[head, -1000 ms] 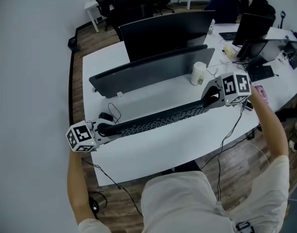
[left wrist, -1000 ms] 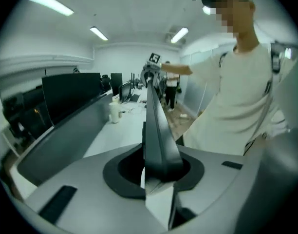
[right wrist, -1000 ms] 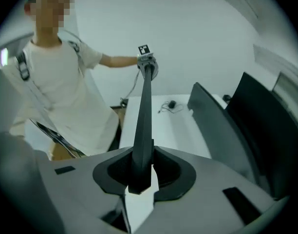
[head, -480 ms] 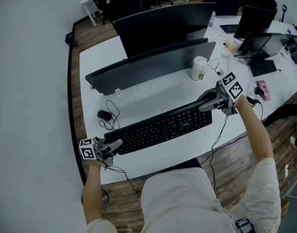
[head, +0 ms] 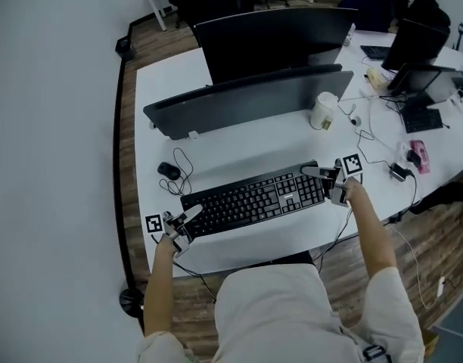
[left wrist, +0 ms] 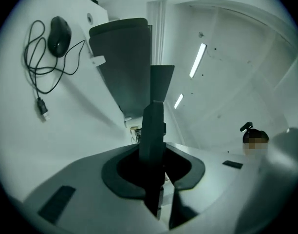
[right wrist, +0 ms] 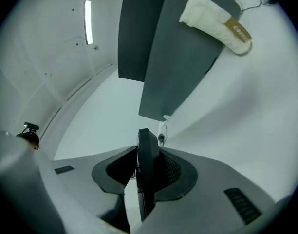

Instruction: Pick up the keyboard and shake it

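The black keyboard lies flat on the white desk in front of me. My left gripper is at its left end and my right gripper at its right end. Both sets of jaws are opening with the keyboard's ends still between them. In the left gripper view the keyboard's edge stands in the notch of the left gripper, with a pale sliver beside it. In the right gripper view the keyboard sits likewise in the right gripper, a light gap on its left.
A black mouse with a coiled cable lies behind the keyboard's left end. A long grey panel and a dark monitor stand further back. A white cup is at the right, with cables and a pink object beyond.
The keyboard was held up and tilted between both grippers. It has come down and now lies flat on the desk. Both grippers have dropped to desk height with it.
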`<state>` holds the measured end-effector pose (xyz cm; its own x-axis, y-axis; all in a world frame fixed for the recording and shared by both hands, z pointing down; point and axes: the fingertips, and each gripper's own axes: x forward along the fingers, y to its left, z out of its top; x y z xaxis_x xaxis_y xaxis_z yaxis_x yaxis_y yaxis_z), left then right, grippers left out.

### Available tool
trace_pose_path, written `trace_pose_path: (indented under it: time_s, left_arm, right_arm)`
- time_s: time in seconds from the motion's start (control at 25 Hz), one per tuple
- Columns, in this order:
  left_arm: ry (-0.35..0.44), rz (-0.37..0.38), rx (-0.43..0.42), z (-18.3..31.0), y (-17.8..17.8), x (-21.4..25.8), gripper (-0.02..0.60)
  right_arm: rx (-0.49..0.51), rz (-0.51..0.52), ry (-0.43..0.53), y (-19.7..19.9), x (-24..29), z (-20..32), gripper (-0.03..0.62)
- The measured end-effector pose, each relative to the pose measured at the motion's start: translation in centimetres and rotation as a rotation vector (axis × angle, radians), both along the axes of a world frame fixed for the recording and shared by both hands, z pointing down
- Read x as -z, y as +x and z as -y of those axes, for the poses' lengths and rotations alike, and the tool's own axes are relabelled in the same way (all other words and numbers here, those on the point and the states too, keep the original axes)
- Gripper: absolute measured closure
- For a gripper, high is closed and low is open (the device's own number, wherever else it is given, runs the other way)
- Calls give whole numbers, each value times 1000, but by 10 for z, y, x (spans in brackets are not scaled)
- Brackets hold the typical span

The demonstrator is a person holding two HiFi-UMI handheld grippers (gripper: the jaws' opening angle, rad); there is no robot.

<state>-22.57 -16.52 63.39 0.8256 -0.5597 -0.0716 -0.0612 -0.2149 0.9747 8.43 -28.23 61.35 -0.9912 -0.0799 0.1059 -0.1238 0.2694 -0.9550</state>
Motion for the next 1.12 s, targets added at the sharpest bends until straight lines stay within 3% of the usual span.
trace_pose_path:
  time_s: [0.32,1.12]
  left_arm:
    - [-234,43,-55,-19,11,-56,466]
    - [-223,22,-56,-17,21,-57,468]
  right_arm:
    - [-94,-87,-185,21,-98,-37,447]
    - [-101,-165,-140,32,-95,-34,437]
